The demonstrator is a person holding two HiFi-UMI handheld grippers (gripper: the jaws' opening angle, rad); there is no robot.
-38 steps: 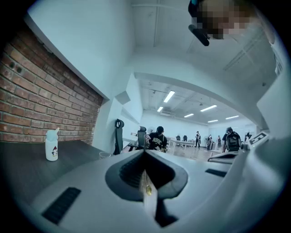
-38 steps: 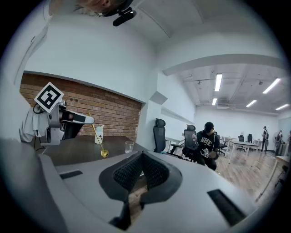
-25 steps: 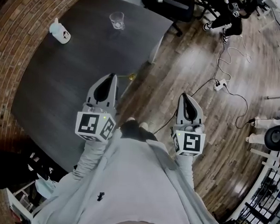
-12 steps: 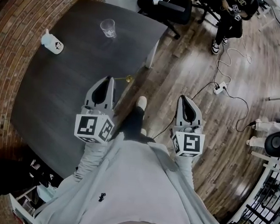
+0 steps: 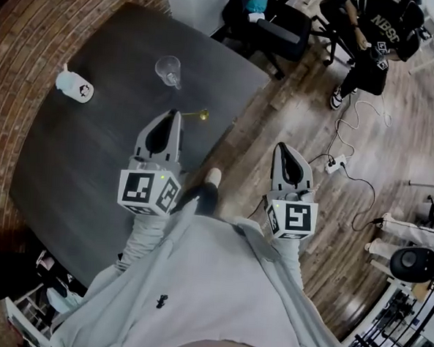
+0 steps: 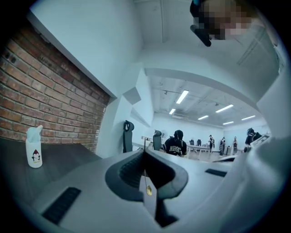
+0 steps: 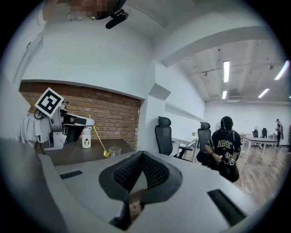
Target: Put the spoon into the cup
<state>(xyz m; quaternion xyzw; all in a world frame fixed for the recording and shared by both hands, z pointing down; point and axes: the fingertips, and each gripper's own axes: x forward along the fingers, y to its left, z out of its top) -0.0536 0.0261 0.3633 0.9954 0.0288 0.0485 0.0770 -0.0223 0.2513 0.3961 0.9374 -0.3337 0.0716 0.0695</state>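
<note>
1. Clamped tight, my left claw (image 5: 175, 117) grips the thin gold metal spoon (image 5: 194, 114) by its handle, bowl pointing ahead.
2. My right claw (image 5: 283, 147) is closed on nothing, over the wooden floor (image 5: 309, 101).
3. I see the spoon's bowl above the dark grey table (image 5: 92, 169), short of the clear glass cup (image 5: 169, 69); a white penguin bottle (image 5: 74, 87) stands further left.

Brick wall (image 5: 21, 18), wood floor (image 5: 301, 115), dark table (image 5: 85, 168), office chair (image 5: 277, 26).
</note>
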